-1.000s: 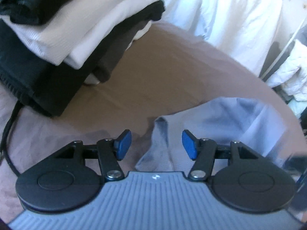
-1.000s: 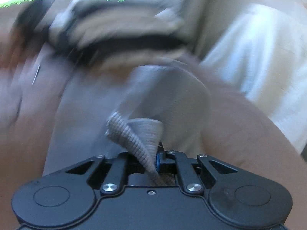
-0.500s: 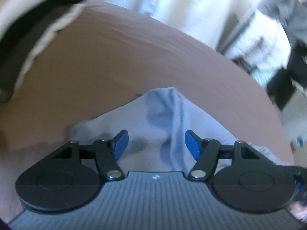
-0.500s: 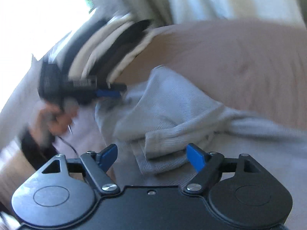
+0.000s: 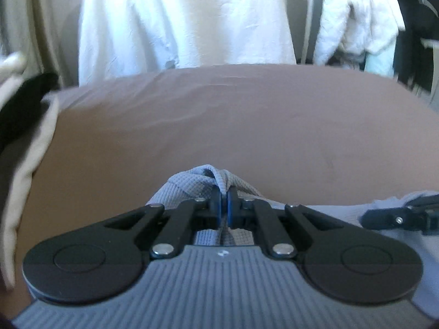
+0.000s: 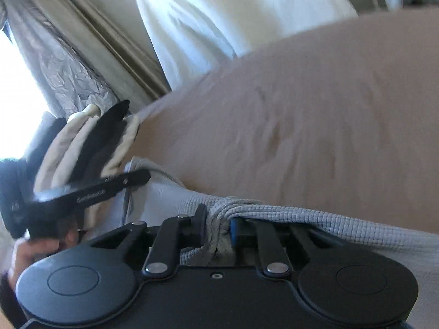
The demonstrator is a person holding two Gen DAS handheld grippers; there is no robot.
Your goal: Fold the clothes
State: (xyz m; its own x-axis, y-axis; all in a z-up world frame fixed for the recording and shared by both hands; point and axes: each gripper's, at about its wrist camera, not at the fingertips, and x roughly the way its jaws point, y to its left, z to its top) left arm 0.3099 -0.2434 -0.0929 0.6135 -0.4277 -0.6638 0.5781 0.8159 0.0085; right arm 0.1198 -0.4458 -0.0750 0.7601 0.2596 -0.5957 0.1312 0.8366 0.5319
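Observation:
A grey waffle-knit garment (image 5: pixel 192 183) lies on the brown bed sheet (image 5: pixel 219 126). My left gripper (image 5: pixel 223 205) is shut on a bunched edge of it. My right gripper (image 6: pixel 218 223) is shut on another gathered edge of the same garment (image 6: pixel 301 216), which stretches to the right. The left gripper also shows at the left of the right wrist view (image 6: pixel 90 192), held by a hand. The right gripper shows at the right edge of the left wrist view (image 5: pixel 400 215).
A stack of folded black and cream clothes (image 5: pixel 22 126) sits at the left of the bed, also in the right wrist view (image 6: pixel 90 139). White cloth (image 5: pixel 186 19) hangs behind the bed. Curtains (image 6: pixel 68 54) and a bright window are at the left.
Both grippers were open half a second ago over the grey garment; both have now shut on its edges. The left gripper has turned away from the clothes stack.

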